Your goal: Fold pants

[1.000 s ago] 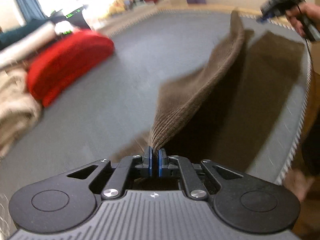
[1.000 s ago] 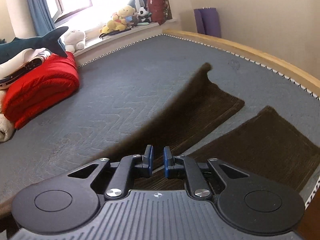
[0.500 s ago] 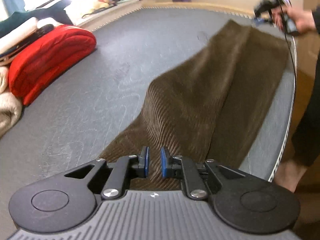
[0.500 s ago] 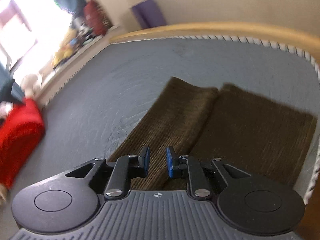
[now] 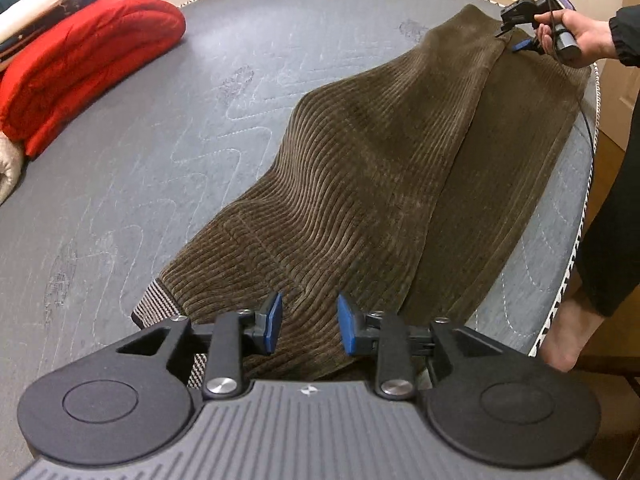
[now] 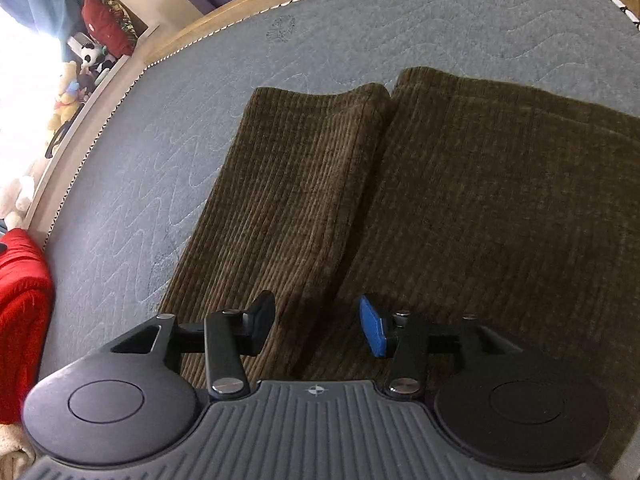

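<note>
Your brown corduroy pants (image 5: pixel 372 184) lie on the grey quilted mattress (image 5: pixel 160 152), toward its right edge, with one leg folded over so that it partly covers the other. In the left wrist view the upper leg forms a soft ridge down the middle, and its free edge runs as a seam line from near your left gripper to the far end of the fabric. In the right wrist view the pants (image 6: pixel 460 208) show as 2 lengthwise panels side by side, the narrower left panel ending in a rounded hem corner beside the wider right one.

Your left gripper (image 5: pixel 307 328) hovers over the near end of the pants, its 2 blue pads spread wide with nothing between them. A striped ribbed band (image 5: pixel 154 308) peeks out at the near left corner of the fabric.

Your right gripper (image 6: pixel 316 330) is also spread wide and holds nothing, poised above the line where the 2 panels meet. From the left wrist view you can see your right hand (image 5: pixel 568 36) holding it over the far end of the pants.

A folded red blanket (image 5: pixel 84 60) sits at the far left of the mattress, and plush toys (image 6: pixel 76 88) line the window ledge.
</note>
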The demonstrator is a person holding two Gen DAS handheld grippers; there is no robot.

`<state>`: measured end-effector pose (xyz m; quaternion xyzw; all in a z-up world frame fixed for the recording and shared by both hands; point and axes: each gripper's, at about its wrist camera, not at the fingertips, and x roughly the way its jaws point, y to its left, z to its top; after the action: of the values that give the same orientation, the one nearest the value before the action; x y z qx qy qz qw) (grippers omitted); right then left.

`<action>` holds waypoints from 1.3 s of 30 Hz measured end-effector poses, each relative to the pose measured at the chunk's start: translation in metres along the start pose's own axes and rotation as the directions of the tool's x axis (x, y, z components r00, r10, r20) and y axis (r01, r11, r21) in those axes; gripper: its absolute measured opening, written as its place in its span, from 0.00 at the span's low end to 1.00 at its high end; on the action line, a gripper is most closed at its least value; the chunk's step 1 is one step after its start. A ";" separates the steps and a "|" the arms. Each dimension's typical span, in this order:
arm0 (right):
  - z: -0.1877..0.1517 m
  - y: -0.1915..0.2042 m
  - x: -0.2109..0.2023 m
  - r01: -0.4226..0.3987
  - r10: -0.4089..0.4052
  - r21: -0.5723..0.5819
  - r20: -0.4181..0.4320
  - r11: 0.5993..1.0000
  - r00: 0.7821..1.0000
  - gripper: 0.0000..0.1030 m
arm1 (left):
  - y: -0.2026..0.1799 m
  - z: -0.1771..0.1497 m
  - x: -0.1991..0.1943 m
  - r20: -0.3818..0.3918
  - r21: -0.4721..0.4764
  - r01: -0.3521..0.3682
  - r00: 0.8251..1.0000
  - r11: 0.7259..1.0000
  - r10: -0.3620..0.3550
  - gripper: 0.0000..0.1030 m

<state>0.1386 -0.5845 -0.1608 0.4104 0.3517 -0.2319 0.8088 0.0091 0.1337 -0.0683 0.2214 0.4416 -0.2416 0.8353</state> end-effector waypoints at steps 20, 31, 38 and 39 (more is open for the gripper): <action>0.000 0.018 -0.083 -0.070 0.090 -0.130 0.156 0.989 0.984 0.09 | -0.034 -0.012 0.041 -0.070 0.265 -0.043 0.995 0.963 0.064 0.14; -0.010 -0.039 -0.165 0.129 -0.102 -0.166 0.158 0.978 0.982 0.08 | 0.000 -0.024 -0.019 0.003 0.092 0.003 1.000 0.996 -0.003 0.04; -0.009 -0.111 -0.137 0.170 -0.171 0.004 0.005 0.985 0.985 0.12 | -0.014 -0.027 0.001 -0.131 0.135 0.070 0.990 0.988 -0.052 0.10; -0.002 -0.121 -0.146 0.132 -0.135 0.052 0.058 0.990 0.989 0.14 | -0.006 -0.021 -0.009 -0.095 0.072 0.118 0.989 0.990 -0.111 0.16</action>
<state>-0.0367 -0.6378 -0.1117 0.3976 0.3478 -0.3065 0.7918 -0.0125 0.1431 -0.0727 0.2386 0.4813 -0.2959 0.7899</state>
